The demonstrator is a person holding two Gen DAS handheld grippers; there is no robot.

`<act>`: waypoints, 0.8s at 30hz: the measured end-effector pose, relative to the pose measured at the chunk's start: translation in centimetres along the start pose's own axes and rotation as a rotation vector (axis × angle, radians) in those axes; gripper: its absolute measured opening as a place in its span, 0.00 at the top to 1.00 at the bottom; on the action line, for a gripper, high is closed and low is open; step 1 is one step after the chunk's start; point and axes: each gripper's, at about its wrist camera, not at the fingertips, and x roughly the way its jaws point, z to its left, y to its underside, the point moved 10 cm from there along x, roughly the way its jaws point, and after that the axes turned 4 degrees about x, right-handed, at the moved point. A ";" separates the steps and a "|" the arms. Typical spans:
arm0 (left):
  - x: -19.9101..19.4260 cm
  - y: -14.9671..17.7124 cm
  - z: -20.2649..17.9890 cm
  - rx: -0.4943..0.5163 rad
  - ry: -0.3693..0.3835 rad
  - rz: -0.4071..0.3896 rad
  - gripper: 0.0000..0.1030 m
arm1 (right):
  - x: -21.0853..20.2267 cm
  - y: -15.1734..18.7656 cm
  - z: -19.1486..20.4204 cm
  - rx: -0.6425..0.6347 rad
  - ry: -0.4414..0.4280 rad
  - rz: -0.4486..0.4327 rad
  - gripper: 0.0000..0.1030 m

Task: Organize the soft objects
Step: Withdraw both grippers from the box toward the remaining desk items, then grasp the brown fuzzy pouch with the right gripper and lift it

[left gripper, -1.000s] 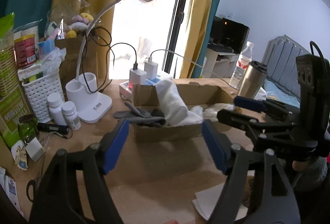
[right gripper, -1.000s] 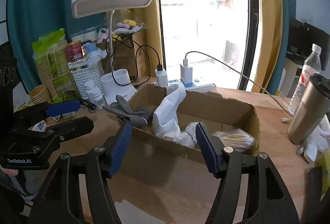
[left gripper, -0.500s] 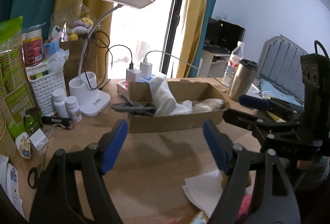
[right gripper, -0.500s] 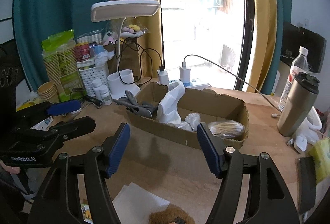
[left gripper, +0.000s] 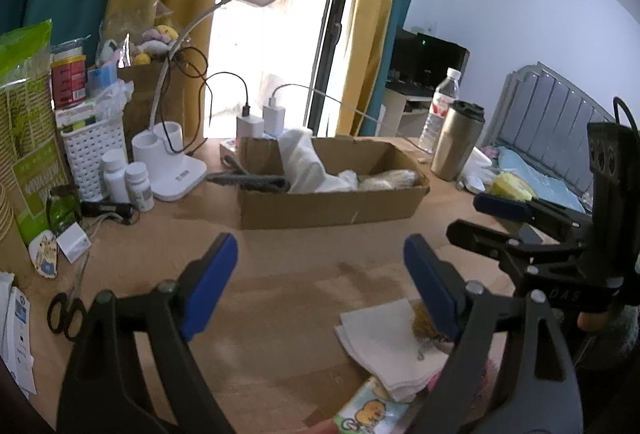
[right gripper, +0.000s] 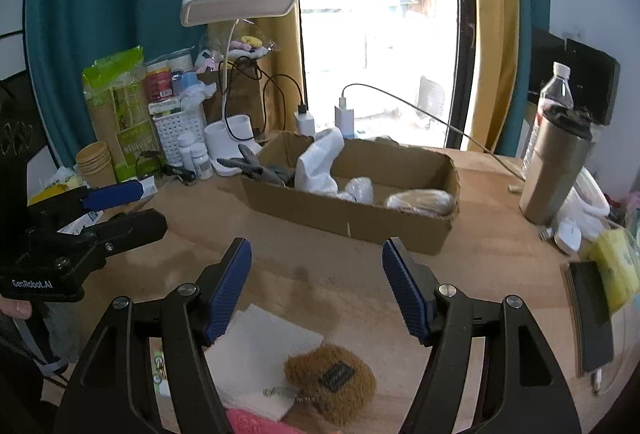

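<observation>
A cardboard box stands mid-table. In it lie a white cloth, grey gloves draped over its left end, and a bagged tan item. A brown fuzzy pouch lies on a white cloth near the front edge, below my right gripper, which is open and empty. A pink soft thing lies at the bottom edge. My left gripper is open and empty, above bare table left of the white cloth.
A desk lamp, white basket, pill bottles, chargers and cables crowd the back left. Scissors lie at the left edge. A steel tumbler, water bottle and black phone stand on the right.
Both grippers have pulled back from the box toward the table's front. The white cloth and brown pouch have come into view below them. Both stay open.
</observation>
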 end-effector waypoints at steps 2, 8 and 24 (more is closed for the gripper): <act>-0.1 0.4 -0.3 0.003 0.002 0.003 0.16 | -0.4 0.5 -0.1 0.004 0.003 0.001 0.31; -0.1 1.6 -1.0 0.003 0.011 0.019 0.16 | -1.1 2.2 -0.2 0.009 0.007 0.013 0.31; 1.3 5.6 -2.0 -0.006 0.025 0.107 0.16 | 1.3 8.2 -1.6 0.051 0.013 0.147 0.31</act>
